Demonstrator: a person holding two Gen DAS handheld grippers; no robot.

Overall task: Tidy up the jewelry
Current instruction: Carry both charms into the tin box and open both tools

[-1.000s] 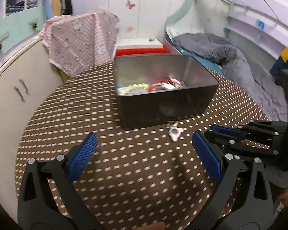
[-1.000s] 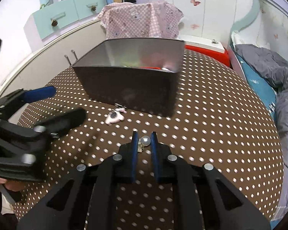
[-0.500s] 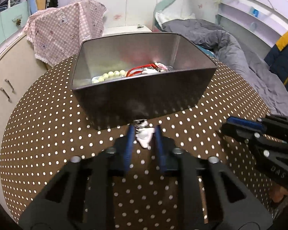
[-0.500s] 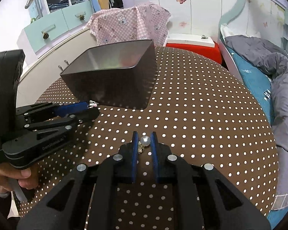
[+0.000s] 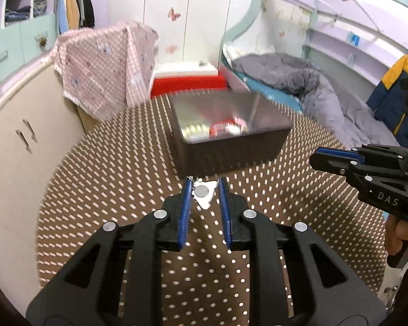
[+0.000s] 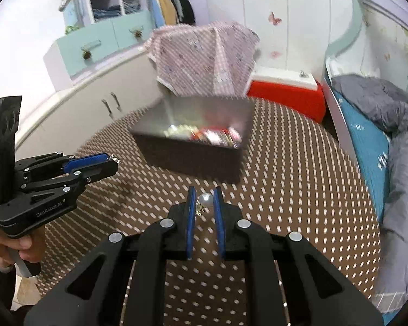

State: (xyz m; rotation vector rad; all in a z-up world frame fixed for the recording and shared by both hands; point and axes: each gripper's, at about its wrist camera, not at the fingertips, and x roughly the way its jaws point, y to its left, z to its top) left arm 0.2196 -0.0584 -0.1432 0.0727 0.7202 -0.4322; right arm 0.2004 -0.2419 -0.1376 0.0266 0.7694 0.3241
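Blue-padded left gripper (image 5: 203, 190) clamped a white charm with grey disc (image 5: 204, 194); right gripper (image 6: 204, 200) pinched a pearl earring (image 6: 204, 200). Both hovered before the dark metal-lined box (image 5: 231, 152), probably next for dropping in.

brown white-dotted tablecloth (image 5: 100, 190), dark box (image 5: 231, 154) (silvery inside), pink checked cloth (image 5: 106, 62)

Dark box (image 5: 231, 146) just ahead of both tongs, open on top, bare dotted tablecloth (image 5: 108, 179) either side, draped chair (image 6: 204, 59) behind.
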